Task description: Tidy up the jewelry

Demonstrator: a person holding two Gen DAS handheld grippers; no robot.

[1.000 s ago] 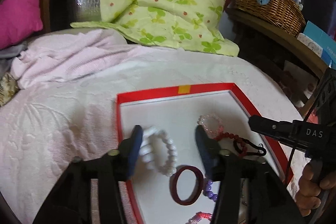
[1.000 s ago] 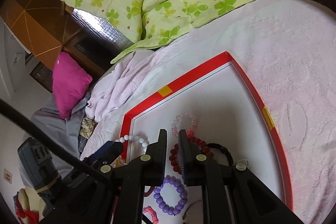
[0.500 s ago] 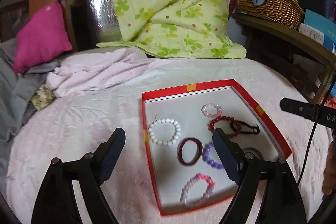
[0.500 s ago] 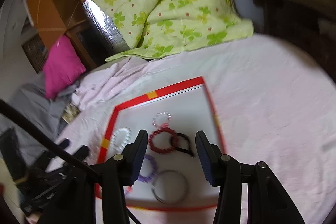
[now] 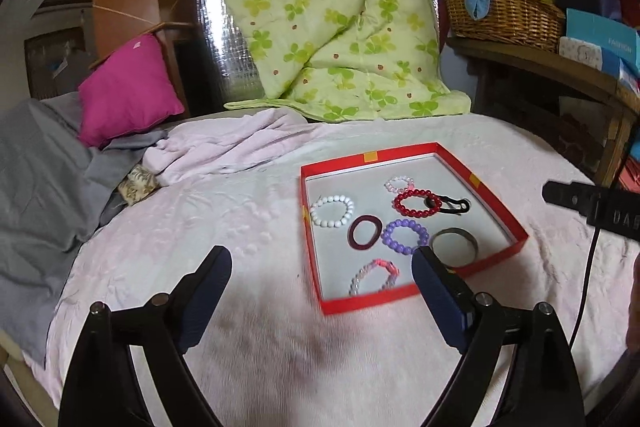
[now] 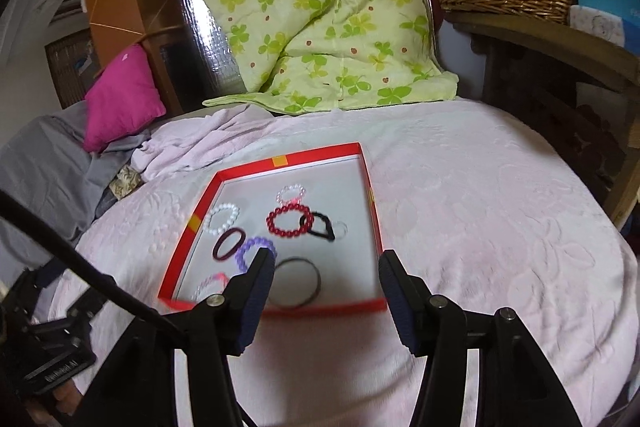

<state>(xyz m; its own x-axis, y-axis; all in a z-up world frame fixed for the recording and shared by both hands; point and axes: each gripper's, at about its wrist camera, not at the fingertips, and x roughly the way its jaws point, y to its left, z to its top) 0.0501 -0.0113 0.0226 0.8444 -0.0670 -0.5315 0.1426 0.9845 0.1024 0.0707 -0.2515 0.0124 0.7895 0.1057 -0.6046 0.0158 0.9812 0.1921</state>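
I have the left gripper [image 5: 320, 283] spread wide above the pale pink bedspread [image 5: 200, 227], its jaws having just been opening, with nothing between them. The right gripper [image 6: 326, 279] stands about half apart, its jaws also having just been opening, and they hold nothing; through the gap I see the near edge of the tray.

The red tray [image 5: 404, 151] lies flat on the bedspread, ahead and a little to the right from my left camera. All the jewelry sits inside it. A white bead bracelet [image 5: 332, 211] is at the left side, and just beside it a dark maroon ring bracelet [image 5: 365, 231]. A purple bead bracelet [image 5: 405, 236] touches the maroon one on its right. A red bead bracelet [image 5: 417, 203] lies further back, overlapped by a black hair tie [image 5: 448, 205], and a small pale pink bead bracelet [image 5: 399, 183] touches its far side. A grey metal bangle [image 5: 455, 242] rests near the right front corner. A pink and clear bead bracelet [image 5: 375, 277] lies near the front rim.

Behind the bed, a green clover-print quilt [image 5: 328, 19] is heaped up, a magenta pillow [image 5: 126, 89] sits to the left, and a wicker basket [image 5: 500, 11] stands on a shelf to the right
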